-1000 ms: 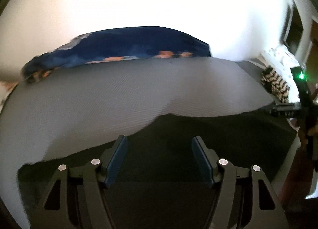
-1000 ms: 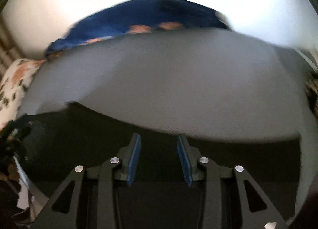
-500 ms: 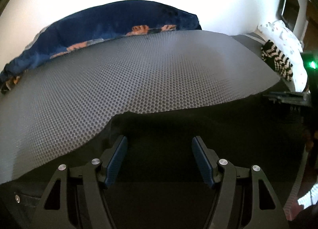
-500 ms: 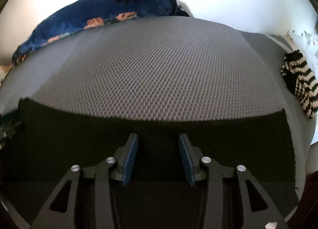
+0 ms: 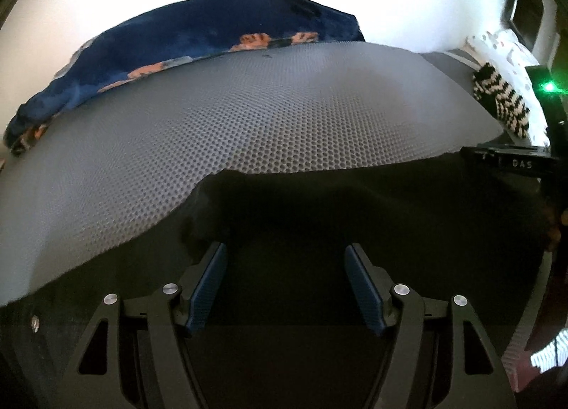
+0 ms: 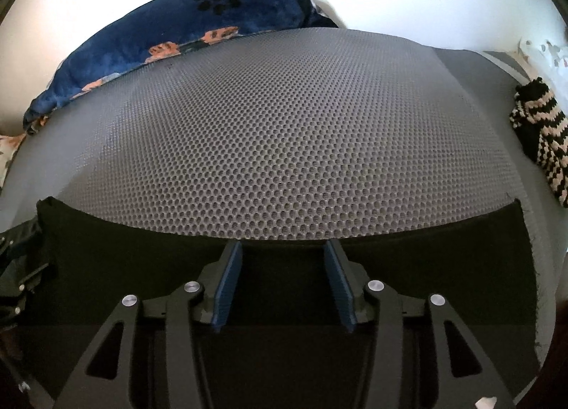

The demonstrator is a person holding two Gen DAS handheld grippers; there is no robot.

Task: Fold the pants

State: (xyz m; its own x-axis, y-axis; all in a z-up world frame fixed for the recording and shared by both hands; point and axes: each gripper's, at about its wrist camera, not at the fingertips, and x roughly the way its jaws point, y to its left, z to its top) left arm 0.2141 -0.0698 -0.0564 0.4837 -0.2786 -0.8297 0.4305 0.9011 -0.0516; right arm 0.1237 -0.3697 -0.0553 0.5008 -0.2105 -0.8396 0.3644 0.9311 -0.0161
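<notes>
Black pants (image 5: 355, 217) lie flat along the near edge of a grey honeycomb mat (image 5: 266, 118), under both tongs. Left tongs (image 5: 285, 288) gape wide over the fabric, blue pads (image 5: 207, 288) apart, nothing between them. Right tongs (image 6: 284, 284) are also spread, holding nothing, tips just at the pants' far edge (image 6: 284, 244) where it meets the mat (image 6: 284, 132). In the right wrist view the pants (image 6: 124, 260) run as a straight-edged band from the mat's left side to a raw vertical edge at the right. In the left wrist view the fabric edge dips and curves toward the near left corner. Cannot tell if either tongs touch the cloth. Navy paw-print blanket (image 6: 159, 32) is bunched along the far left edge of the mat. Black-and-cream striped knit item (image 6: 543, 146) sits off the right edge. Part of the right tongs' black body (image 5: 511, 160) shows at the right of the left wrist view, with a green light (image 5: 549, 87) above it.
</notes>
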